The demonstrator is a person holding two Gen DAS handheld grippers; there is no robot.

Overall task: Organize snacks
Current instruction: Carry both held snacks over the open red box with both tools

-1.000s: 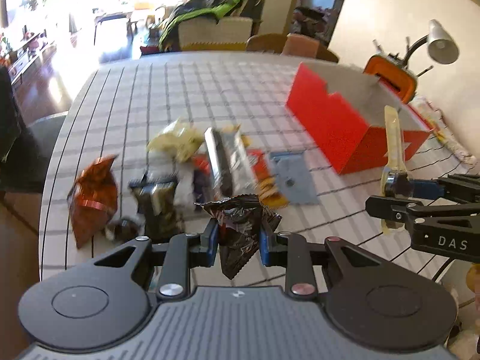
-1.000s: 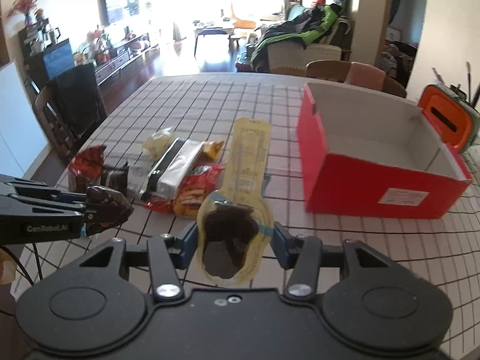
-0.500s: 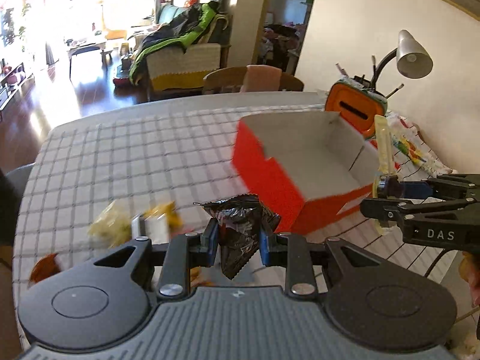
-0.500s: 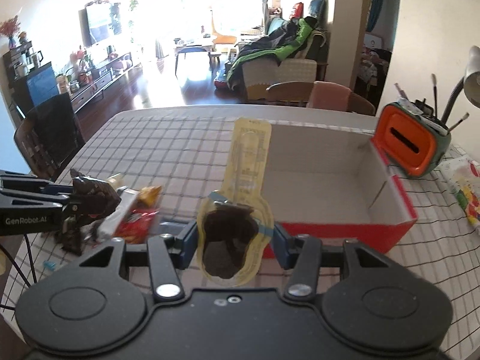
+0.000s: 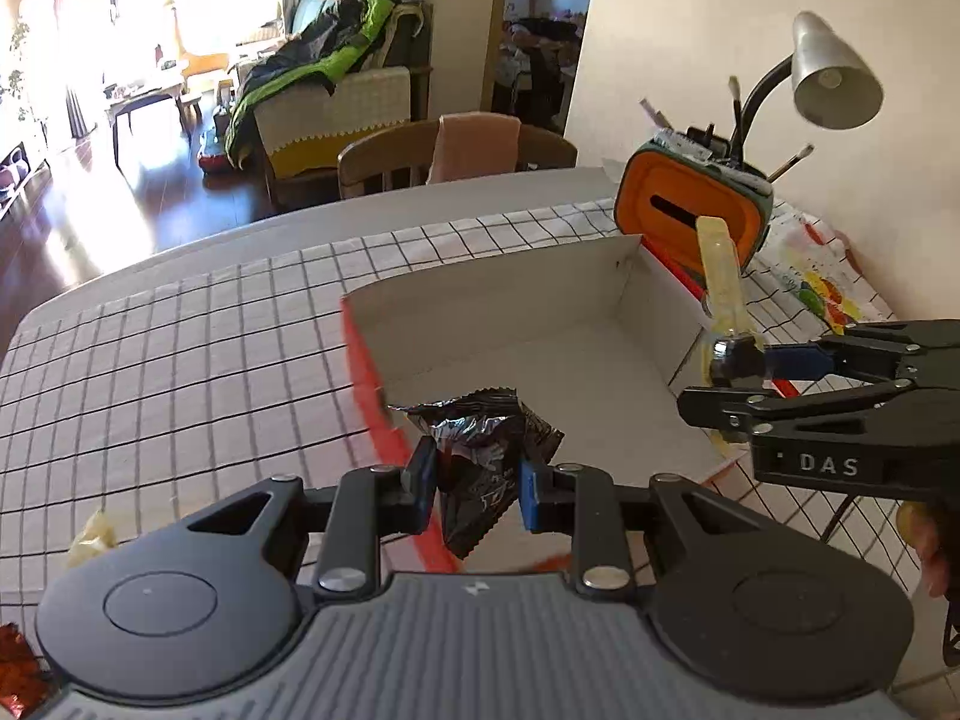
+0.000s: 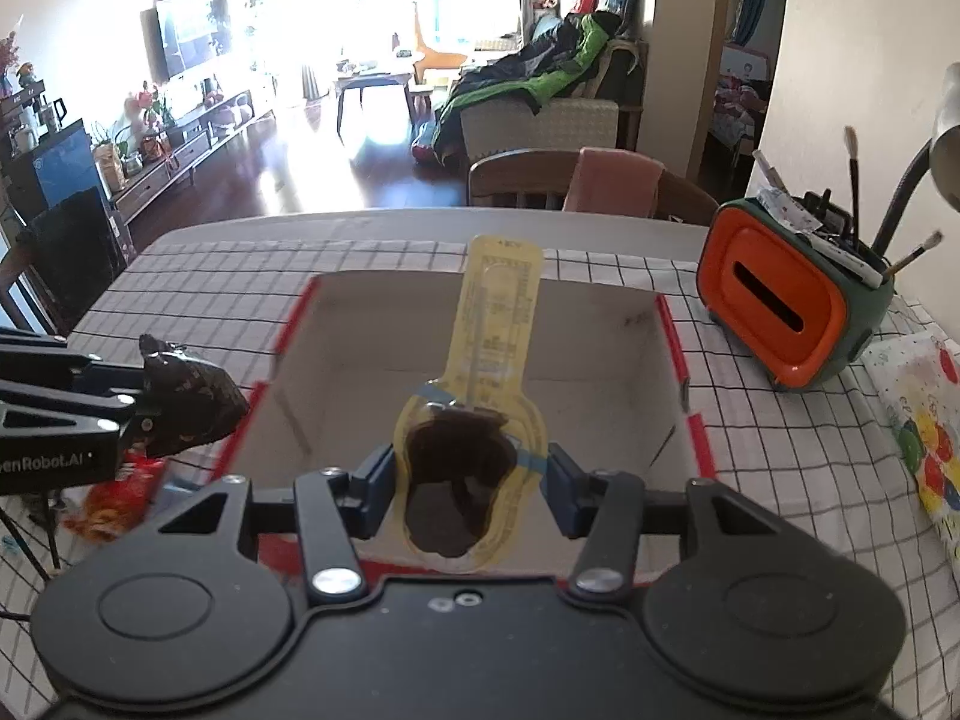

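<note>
Left gripper (image 5: 474, 483) clamped on a dark crinkled packet (image 5: 480, 450), pads pinching its sides, grip no different from a second ago. Right gripper (image 6: 471, 489) closed on the round end of a yellow spoon-shaped pack (image 6: 480, 408), its long stem pointing away; same hold as before. Both have travelled: a second ago they hung over the snack pile in mid-table, now both sit above the near edge of the red box (image 5: 366, 360), its pale inside bare. The pile has dropped out behind, only a red wrapper (image 6: 114, 492) and a pale one (image 5: 93, 534) showing at the left on the checked cloth (image 5: 180, 372). Beyond the box, an orange holder (image 6: 780, 312) with brushes, then a lamp (image 5: 834, 72) by the wall, a chair (image 6: 576, 180) at the table's far edge.
</note>
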